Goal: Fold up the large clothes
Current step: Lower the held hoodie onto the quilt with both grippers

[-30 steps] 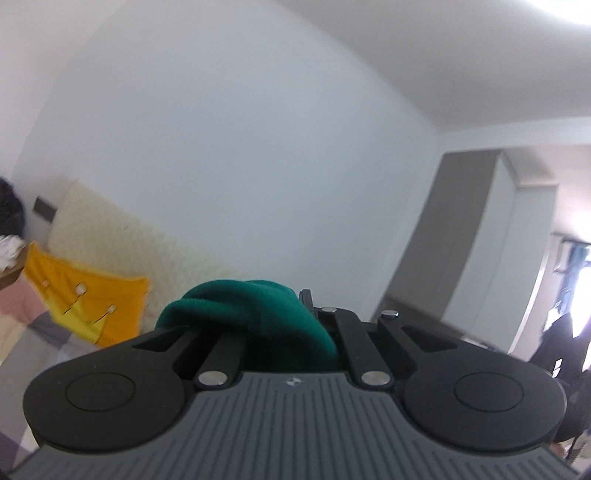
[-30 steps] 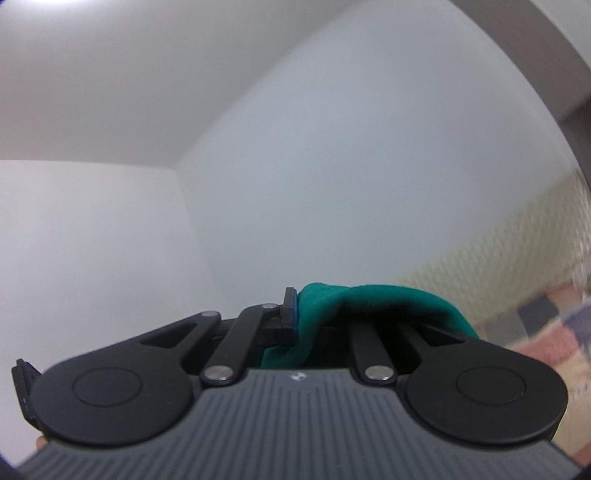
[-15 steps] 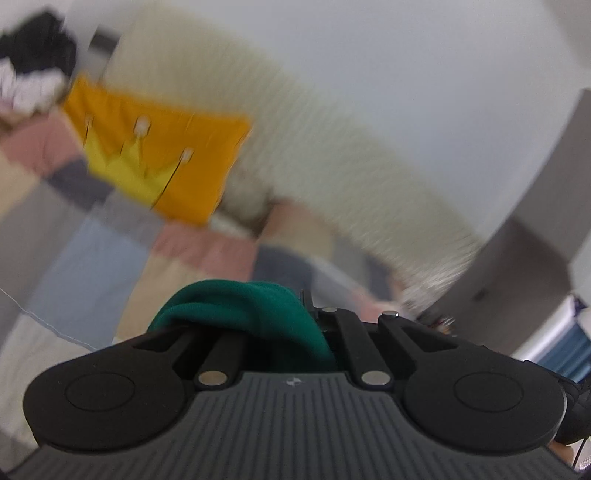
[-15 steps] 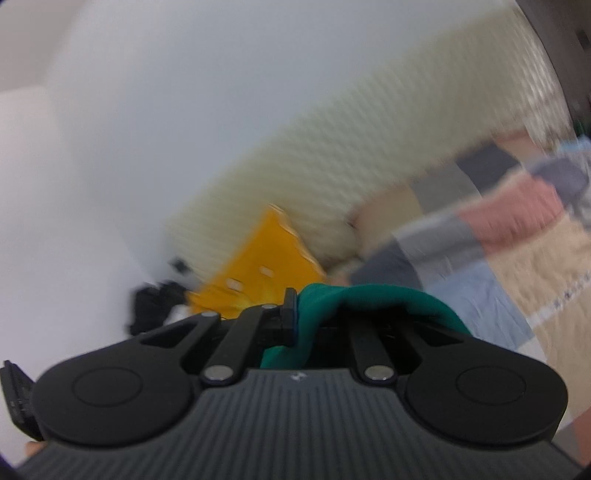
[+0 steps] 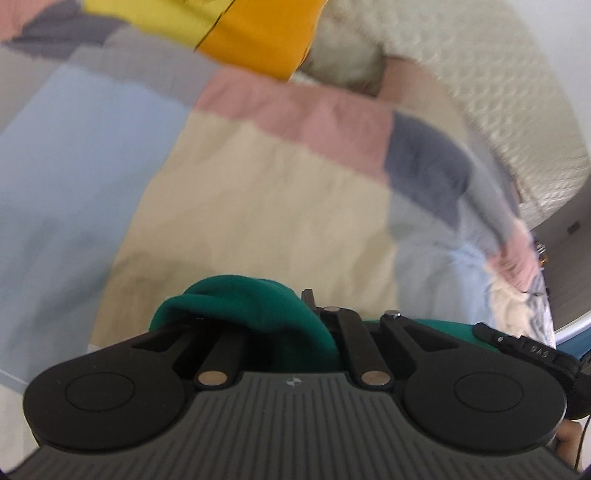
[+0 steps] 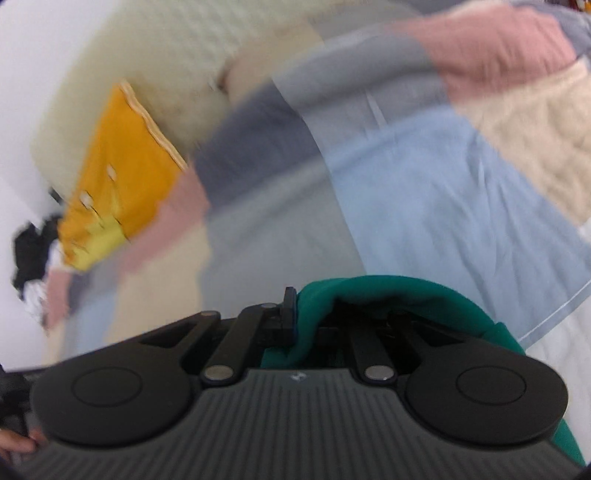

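Note:
A dark green garment (image 5: 243,306) is bunched over my left gripper (image 5: 310,314), which is shut on it; the cloth hides the left finger. In the right wrist view the same green garment (image 6: 388,295) drapes over my right gripper (image 6: 299,317), also shut on it, and hangs down at the lower right. Both grippers are held above a patchwork bed cover (image 5: 240,192), which also shows in the right wrist view (image 6: 424,192). Most of the garment is hidden below the gripper bodies.
An orange and yellow cushion (image 5: 255,33) lies at the head of the bed, also in the right wrist view (image 6: 122,173). A cream quilted headboard (image 5: 517,110) runs behind it. A dark pile (image 6: 33,254) sits at the far left. Both views are motion-blurred.
Both grippers have tipped down from facing the wall and ceiling to facing the bed, still holding the green garment. The bed cover now fills both views.

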